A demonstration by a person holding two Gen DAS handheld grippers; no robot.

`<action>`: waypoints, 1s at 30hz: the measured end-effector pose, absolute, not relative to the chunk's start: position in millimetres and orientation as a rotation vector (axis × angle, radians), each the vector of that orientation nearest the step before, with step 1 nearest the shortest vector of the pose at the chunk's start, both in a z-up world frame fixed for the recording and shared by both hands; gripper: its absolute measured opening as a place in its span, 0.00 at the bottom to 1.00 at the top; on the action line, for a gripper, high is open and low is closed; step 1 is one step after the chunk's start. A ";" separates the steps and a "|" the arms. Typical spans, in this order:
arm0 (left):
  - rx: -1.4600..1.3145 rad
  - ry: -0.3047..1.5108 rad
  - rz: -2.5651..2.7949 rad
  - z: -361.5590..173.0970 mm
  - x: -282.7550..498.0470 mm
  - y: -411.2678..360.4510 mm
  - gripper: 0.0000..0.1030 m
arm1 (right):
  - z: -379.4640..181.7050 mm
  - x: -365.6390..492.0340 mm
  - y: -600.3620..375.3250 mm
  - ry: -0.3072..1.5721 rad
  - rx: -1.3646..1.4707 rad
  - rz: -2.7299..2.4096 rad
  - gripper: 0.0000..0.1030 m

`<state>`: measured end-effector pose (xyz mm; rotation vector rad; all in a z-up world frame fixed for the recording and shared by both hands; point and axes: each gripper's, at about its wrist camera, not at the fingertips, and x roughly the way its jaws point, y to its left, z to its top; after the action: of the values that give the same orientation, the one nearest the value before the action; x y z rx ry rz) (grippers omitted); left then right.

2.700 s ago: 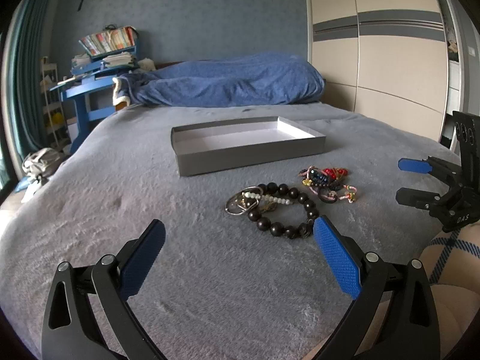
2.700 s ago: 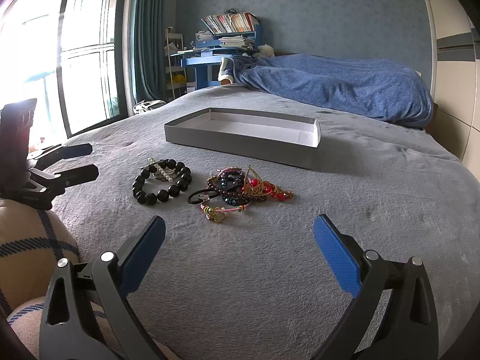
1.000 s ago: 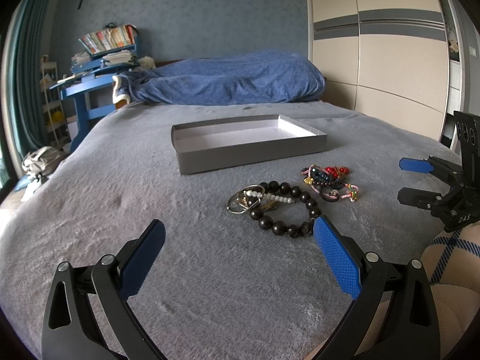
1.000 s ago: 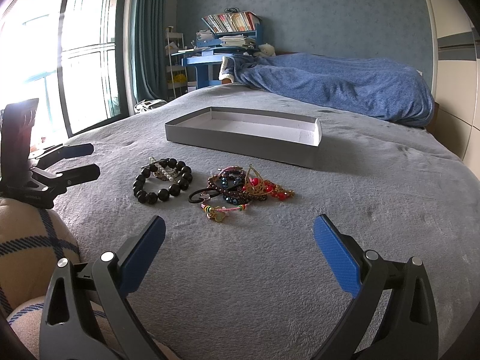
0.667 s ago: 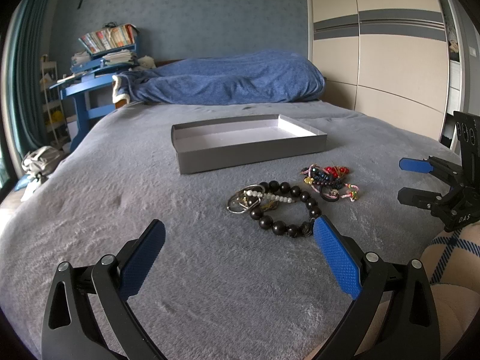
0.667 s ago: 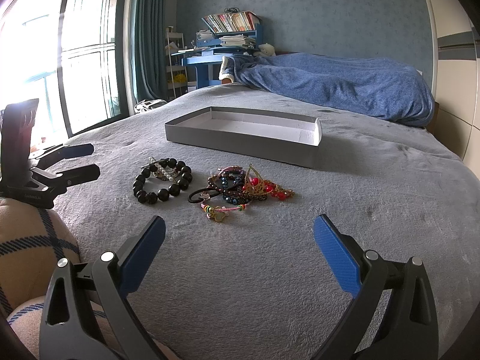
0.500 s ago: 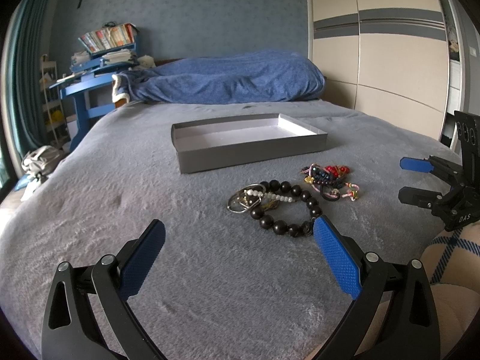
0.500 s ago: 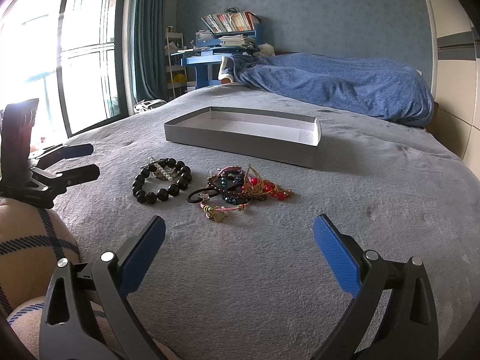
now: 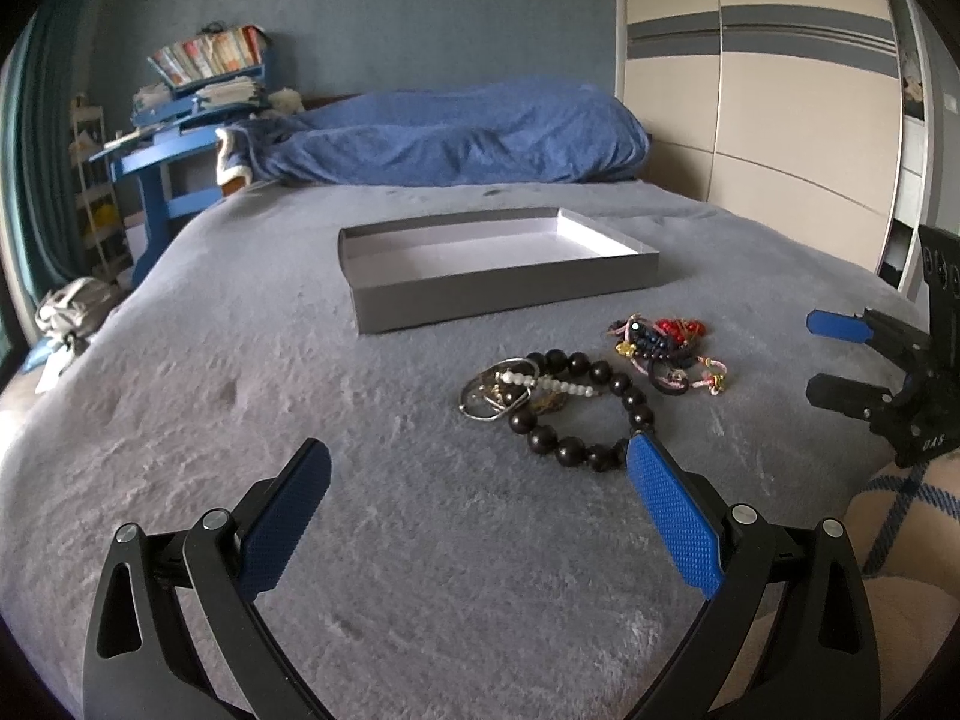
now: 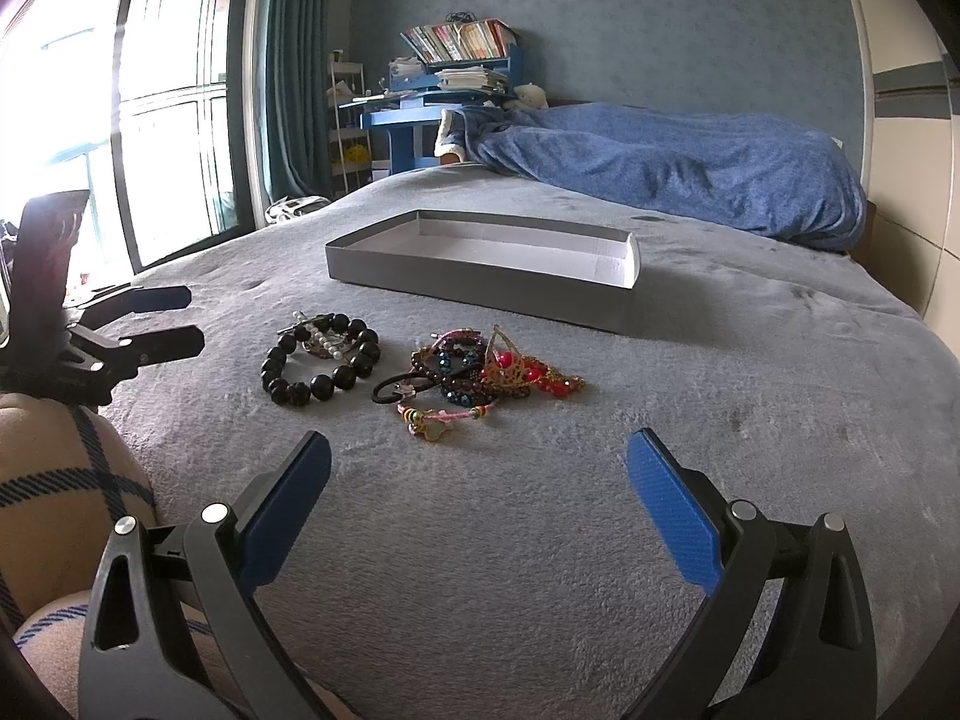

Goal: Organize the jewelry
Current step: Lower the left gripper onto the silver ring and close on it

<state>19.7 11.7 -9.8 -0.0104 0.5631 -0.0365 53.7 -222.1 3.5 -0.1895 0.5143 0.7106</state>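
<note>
A shallow grey box (image 9: 504,294) (image 10: 480,279) with a white, empty inside lies open on the grey bed. In front of it lies a black bead bracelet (image 9: 576,408) (image 10: 318,369) with metal rings and a white bead string (image 9: 540,383) inside it. To its right is a tangled pile of colourful bracelets and a hair tie (image 9: 666,351) (image 10: 480,375). My left gripper (image 9: 477,489) is open and empty, just short of the black bracelet. My right gripper (image 10: 477,489) is open and empty, short of the colourful pile.
The grey blanket (image 9: 240,396) covers the bed. A blue duvet (image 9: 456,144) lies at the head. A blue desk with books (image 10: 432,90) and a window (image 10: 120,120) stand at the left. A checked sleeve or knee (image 10: 54,480) shows near me.
Almost nothing differs; both grippers stay open and hover in place, with only a slight sway of the views.
</note>
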 end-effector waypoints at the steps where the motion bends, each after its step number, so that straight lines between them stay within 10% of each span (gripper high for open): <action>1: -0.013 0.573 -0.041 -9.4 22.0 12.3 0.95 | 3.7 54.5 -221.7 0.514 -0.190 0.710 0.95; 12: -0.086 0.687 -0.078 -6.5 59.7 18.1 0.91 | 5.2 69.8 -228.1 0.578 -0.161 0.718 0.95; 30: -0.286 0.876 -0.160 -22.9 123.2 33.3 0.58 | 12.4 79.9 -223.5 0.598 -0.152 0.733 0.95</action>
<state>123.2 33.3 -22.9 -0.2856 0.8759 -0.1599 79.9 -223.5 12.4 -0.1516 0.5978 0.7330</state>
